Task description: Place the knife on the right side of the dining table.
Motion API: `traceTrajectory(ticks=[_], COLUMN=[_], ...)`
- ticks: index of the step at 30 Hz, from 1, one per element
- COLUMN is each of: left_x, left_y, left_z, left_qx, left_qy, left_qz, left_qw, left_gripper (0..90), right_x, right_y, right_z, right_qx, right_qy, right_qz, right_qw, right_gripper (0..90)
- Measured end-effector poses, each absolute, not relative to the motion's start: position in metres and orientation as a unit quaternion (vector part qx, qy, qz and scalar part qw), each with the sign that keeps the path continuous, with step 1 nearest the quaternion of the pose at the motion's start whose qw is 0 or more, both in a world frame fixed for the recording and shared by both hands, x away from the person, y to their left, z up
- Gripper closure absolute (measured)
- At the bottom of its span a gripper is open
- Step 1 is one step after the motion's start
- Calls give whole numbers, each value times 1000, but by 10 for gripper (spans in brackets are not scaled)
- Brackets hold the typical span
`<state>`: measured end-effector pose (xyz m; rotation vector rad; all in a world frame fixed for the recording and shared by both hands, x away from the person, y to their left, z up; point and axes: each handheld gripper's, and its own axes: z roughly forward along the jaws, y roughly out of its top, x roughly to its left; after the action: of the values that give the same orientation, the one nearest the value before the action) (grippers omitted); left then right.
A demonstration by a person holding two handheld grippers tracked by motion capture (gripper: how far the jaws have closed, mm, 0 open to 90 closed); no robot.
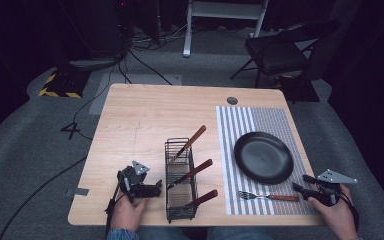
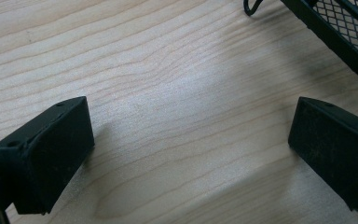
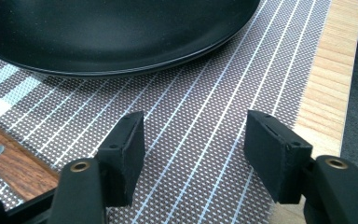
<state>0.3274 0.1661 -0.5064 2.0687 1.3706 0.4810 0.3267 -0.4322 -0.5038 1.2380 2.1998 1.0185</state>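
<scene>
Nearest me, my right gripper (image 1: 300, 189) has its jaws parted with nothing between them but the woven placemat (image 3: 200, 140), a dotted grey weave crossed by thin white lines. Just off its left finger (image 3: 121, 154) lies the fork's (image 1: 269, 196) wooden handle, brown-grained with a metal rivet; the high view adds the steel tines pointing away from the gripper, along the mat's near edge. Past both fingertips sits the black plate (image 3: 112, 32), round, shallow, faintly speckled and glossy at the rim.

My left gripper (image 2: 186, 135) is spread wide over bare pale wood, its blunt black fingers empty. Beyond its right finger (image 2: 335, 144) the gripper view catches a corner of the black wire-mesh caddy (image 2: 349, 32). From above, that caddy (image 1: 181, 180) is a long narrow rack, holding three wooden-handled utensils (image 1: 192, 172) leaning out toward the placemat.
</scene>
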Motion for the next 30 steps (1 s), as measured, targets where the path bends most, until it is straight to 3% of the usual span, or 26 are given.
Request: traceTrajectory(ticks=[10, 18, 24, 27, 30], left_x=[327, 327, 328, 328, 329], left_y=[166, 166, 166, 168, 168], left_z=[-506, -506, -506, -506, -506], left_qx=[780, 780, 781, 785, 786], left_qy=[517, 517, 516, 508, 507], left_qz=[182, 181, 180, 178, 178], left_qw=[302, 302, 302, 305, 305], left_gripper=[2, 2, 2, 4, 4], right_x=[326, 323, 320, 324, 328], right_y=[-434, -425, -416, -409, -395], right_z=[-491, -456, -431, -416, -396], right_qx=[452, 440, 411, 406, 379], right_qy=[790, 798, 804, 798, 811], right_qz=[372, 382, 399, 432, 426], right_qw=[182, 154, 161, 112, 135], right_gripper=[438, 450, 457, 452, 453])
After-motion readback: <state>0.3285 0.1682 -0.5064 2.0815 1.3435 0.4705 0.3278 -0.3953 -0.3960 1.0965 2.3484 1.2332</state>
